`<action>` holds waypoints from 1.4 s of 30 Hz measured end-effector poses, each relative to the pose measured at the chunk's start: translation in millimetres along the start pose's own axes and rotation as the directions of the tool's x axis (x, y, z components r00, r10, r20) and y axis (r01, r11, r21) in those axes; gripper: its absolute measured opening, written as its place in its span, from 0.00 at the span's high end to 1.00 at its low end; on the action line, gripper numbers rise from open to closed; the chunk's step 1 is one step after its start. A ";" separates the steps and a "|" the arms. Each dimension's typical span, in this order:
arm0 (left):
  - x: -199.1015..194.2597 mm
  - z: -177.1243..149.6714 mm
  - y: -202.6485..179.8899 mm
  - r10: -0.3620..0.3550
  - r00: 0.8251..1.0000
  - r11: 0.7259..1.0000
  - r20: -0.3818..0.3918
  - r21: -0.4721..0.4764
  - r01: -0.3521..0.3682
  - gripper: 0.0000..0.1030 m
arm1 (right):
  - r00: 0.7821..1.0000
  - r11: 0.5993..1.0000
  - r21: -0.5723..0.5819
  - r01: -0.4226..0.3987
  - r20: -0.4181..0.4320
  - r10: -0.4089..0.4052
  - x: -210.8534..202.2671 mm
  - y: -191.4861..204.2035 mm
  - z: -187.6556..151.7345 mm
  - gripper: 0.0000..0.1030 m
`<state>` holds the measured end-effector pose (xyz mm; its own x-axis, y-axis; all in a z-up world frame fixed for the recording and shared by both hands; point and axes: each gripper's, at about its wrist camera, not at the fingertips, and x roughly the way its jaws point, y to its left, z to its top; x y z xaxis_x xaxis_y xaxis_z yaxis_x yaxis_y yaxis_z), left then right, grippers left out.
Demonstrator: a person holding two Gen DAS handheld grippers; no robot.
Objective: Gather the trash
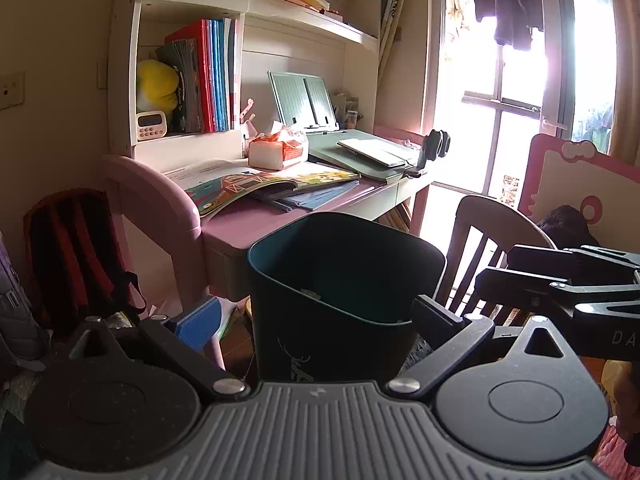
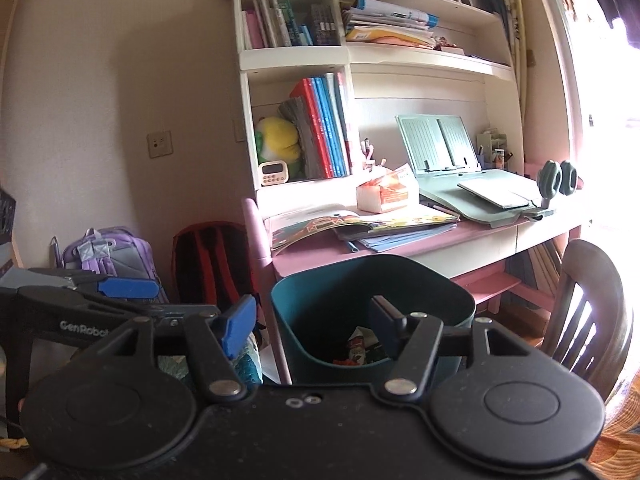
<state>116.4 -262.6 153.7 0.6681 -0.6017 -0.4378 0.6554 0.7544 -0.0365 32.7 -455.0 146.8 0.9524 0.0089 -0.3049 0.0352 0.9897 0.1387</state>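
a dark teal bin [image 1: 340, 280] stands on the floor in the lower middle of the left wrist view, just in front of the pink desk [image 1: 256, 224]. in the right wrist view the same bin [image 2: 372, 300] sits in the lower middle too, and crumpled wrappers [image 2: 360, 350] lie at its bottom, so some trash is already inside.

the left gripper [image 1: 316, 316] has its fingers spread wide, one on each side of the bin in the frame, and nothing between them. whether they touch the bin wall i cannot tell. the right gripper [image 2: 316, 320] is also released and empty, its blue pad [image 2: 240, 328] to the left of the bin and the other finger over the bin's mouth in the picture.

judging from this, the next job is to find more trash and bring it here. the risks look like these:

- both grippers are close to the bin, and the other gripper shows at the right edge of the left view. a quick turn could knock them together or tip the bin, spilling the wrappers.
- the desk is crowded: an open picture book [image 2: 352, 220], a tissue pack [image 2: 386, 194] and a green book stand [image 2: 444, 148] in the middle of the frame. nothing there clearly reads as trash, so a useful thing could be taken by mistake.
- the window at the right edge is very bright and washes out that side, so small scraps there could be missed.
- the wooden chair [image 2: 588, 300] at the lower right stands near the bin and could catch an arm.
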 end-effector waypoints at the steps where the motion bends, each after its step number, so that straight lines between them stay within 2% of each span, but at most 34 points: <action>1: -0.8 -1.3 -0.2 0.001 1.000 1.000 0.000 0.001 -0.001 0.01 | 1.000 1.000 -0.011 0.005 0.002 -0.005 -1.0 2.5 -0.1 0.39; 17: -8.9 -4.4 1.6 -0.012 1.000 1.000 0.020 0.003 0.012 0.01 | 0.999 0.999 -0.032 0.037 -0.013 -0.038 -0.2 11.9 3.7 0.39; 42: -21.7 -8.6 6.1 -0.016 0.998 1.000 0.069 -0.002 0.016 0.01 | 1.000 0.998 -0.051 0.022 -0.013 -0.023 -0.8 15.0 1.1 0.38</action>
<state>102.9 -242.6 155.2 0.6802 -0.6301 -0.3745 0.6653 0.7452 -0.0453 32.8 -440.3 150.2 0.9472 -0.0121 -0.3205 0.0409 0.9957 0.0833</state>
